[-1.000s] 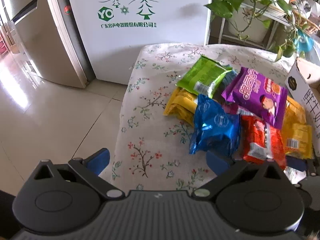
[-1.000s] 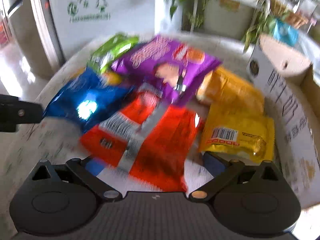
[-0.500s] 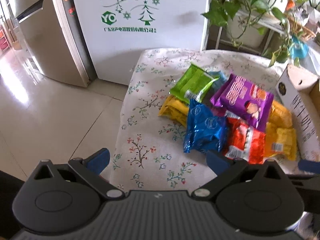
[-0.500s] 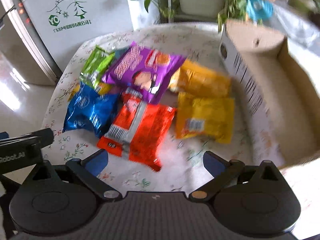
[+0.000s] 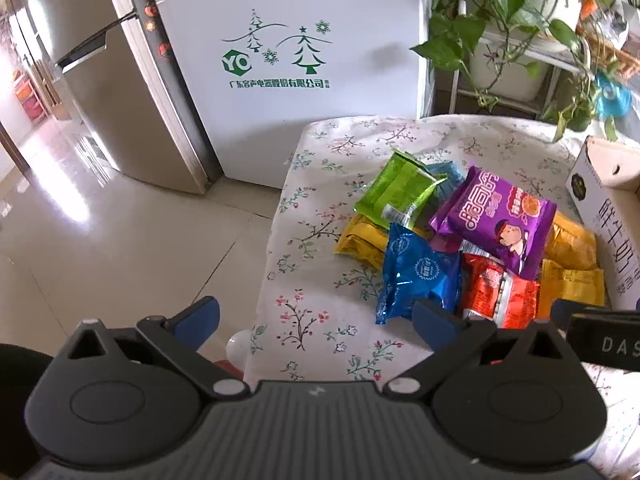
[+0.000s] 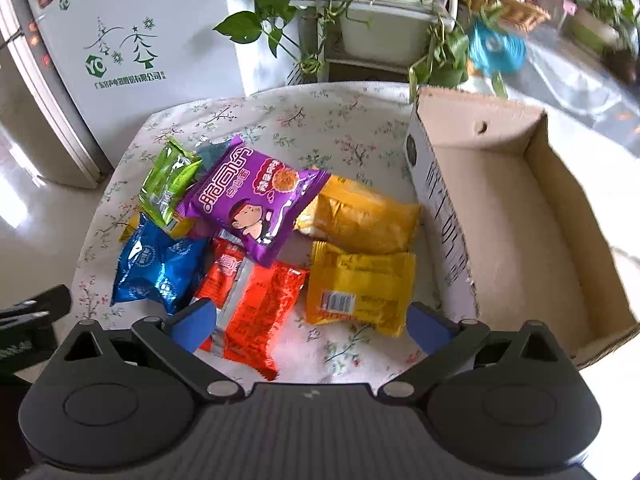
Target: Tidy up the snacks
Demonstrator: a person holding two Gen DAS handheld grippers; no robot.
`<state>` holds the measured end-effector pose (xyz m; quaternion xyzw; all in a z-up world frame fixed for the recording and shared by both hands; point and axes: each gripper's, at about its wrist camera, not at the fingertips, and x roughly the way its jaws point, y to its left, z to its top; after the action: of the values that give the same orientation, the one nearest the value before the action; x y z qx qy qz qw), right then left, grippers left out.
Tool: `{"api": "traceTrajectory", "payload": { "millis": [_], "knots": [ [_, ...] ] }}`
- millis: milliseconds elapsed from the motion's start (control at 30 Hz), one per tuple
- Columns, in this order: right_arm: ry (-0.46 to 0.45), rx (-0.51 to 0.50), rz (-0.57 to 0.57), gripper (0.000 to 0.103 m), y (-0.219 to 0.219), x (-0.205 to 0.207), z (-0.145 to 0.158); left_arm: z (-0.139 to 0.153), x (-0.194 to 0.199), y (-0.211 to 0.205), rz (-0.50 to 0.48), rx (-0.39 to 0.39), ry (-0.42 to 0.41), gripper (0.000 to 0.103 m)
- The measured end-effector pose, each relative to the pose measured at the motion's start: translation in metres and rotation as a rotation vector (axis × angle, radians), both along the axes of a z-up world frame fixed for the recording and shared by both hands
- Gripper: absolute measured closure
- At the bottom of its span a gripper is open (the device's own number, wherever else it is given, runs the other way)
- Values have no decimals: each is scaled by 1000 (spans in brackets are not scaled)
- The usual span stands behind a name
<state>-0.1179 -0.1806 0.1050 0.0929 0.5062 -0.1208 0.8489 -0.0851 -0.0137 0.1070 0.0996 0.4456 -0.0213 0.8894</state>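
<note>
The right hand-held gripper (image 6: 308,322) is held w/ its blue fingers (image 6: 192,322) spread wide apart, nothing between them, poised above the near edge of the snack pile. The left hand-held gripper (image 5: 316,322) is likewise spread and empty, set back at the desk's near-left corner, partly over the floor.

Directly ahead of the right one, the red packet (image 6: 256,300) is seen lying flat on the floral cloth of the desk (image 6: 320,120), its near end between the finger tips in the picture; contact can't be told. Just right of it lies a yellow packet (image 6: 360,284), barcode side up, w/ an orange-yellow packet (image 6: 360,216) behind it. To the left sits the blue packet (image 6: 160,268), puffed up; behind, the purple packet (image 6: 256,196) is laid over the red one's far end, and a green packet (image 6: 170,184) is propped on others at the back. The open cardboard box (image 6: 516,216) stands just beside the pile on the right, apparently empty inside.

Handling, as judged: the packets are prob. light, air-filled foil/plastic, so soft, crinkly and slippery; contents may crush if squeezed hard. A flat sealed end seam is best taken, not the puffed middle, where a pad could slide off. The red or yellow packet is most easily taken first, being nearest and unburdened at the near end; the purple one's overlap may drag on the red.
</note>
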Motion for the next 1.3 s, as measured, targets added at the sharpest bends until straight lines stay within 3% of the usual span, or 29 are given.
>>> {"api": "traceTrajectory", "payload": {
  "millis": [1300],
  "knots": [
    [-17, -84, -44, 0, 4, 12, 1, -12, 11, -21, -22, 32, 21, 5]
  ]
}}
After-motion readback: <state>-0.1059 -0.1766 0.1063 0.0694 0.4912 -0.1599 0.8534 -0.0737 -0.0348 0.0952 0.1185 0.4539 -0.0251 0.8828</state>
